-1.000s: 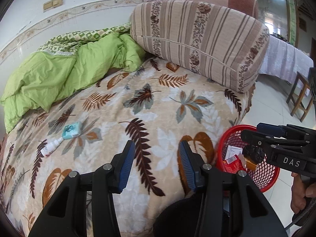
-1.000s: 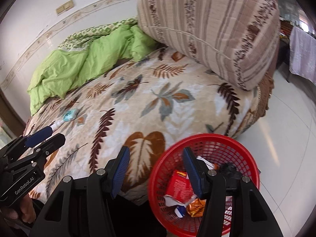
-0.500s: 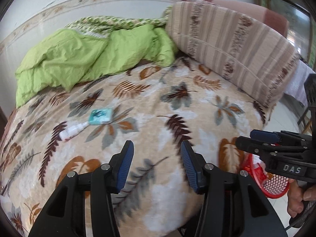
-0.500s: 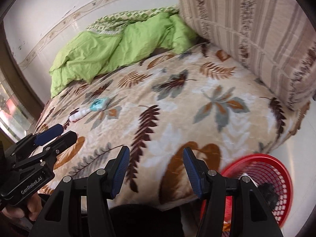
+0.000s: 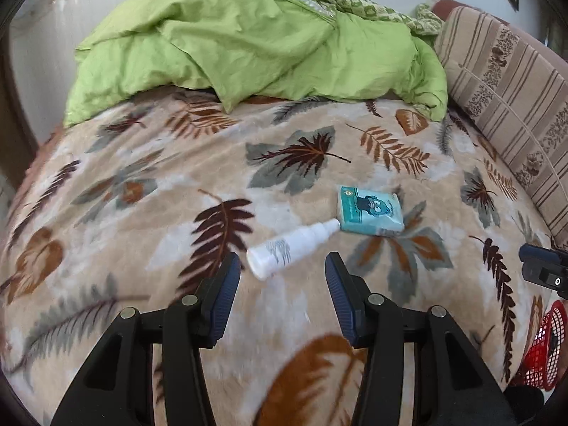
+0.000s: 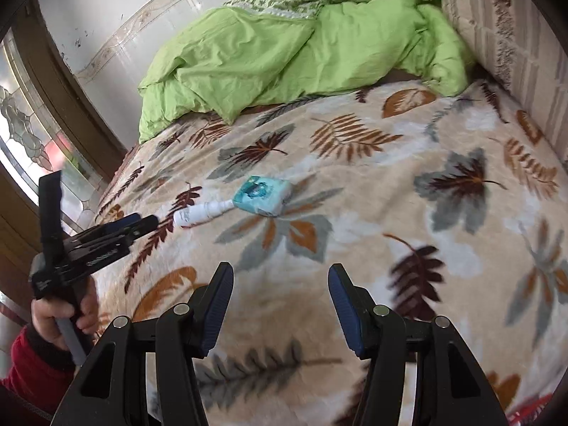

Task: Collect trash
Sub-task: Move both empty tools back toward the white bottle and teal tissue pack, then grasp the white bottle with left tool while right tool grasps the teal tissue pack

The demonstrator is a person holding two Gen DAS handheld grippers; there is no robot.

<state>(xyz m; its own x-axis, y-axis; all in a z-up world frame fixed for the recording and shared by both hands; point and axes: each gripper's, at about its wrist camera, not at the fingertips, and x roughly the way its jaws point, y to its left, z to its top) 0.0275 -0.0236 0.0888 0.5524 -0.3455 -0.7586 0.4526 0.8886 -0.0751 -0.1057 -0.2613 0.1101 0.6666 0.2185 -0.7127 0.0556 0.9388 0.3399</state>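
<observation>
A white spray bottle point(image 5: 289, 246) lies on the leaf-patterned blanket point(image 5: 142, 213), its nozzle touching a teal tissue pack point(image 5: 369, 211). My left gripper point(image 5: 282, 280) is open and empty, its fingertips just short of the bottle's base. In the right wrist view the bottle point(image 6: 202, 213) and the pack point(image 6: 262, 195) lie further off, with the left gripper point(image 6: 142, 222) pointing at the bottle from the left. My right gripper point(image 6: 280, 287) is open and empty above the blanket.
A crumpled green duvet point(image 5: 248, 39) lies at the back of the bed. A striped bolster point(image 5: 514, 92) runs along the right. The red mesh basket point(image 5: 543, 351) shows at the lower right beside the bed. A window point(image 6: 25, 135) is at the left.
Both grippers have swung left from the red basket over the bed. The bottle and tissue pack are now close in front of my left gripper. Both stay open.
</observation>
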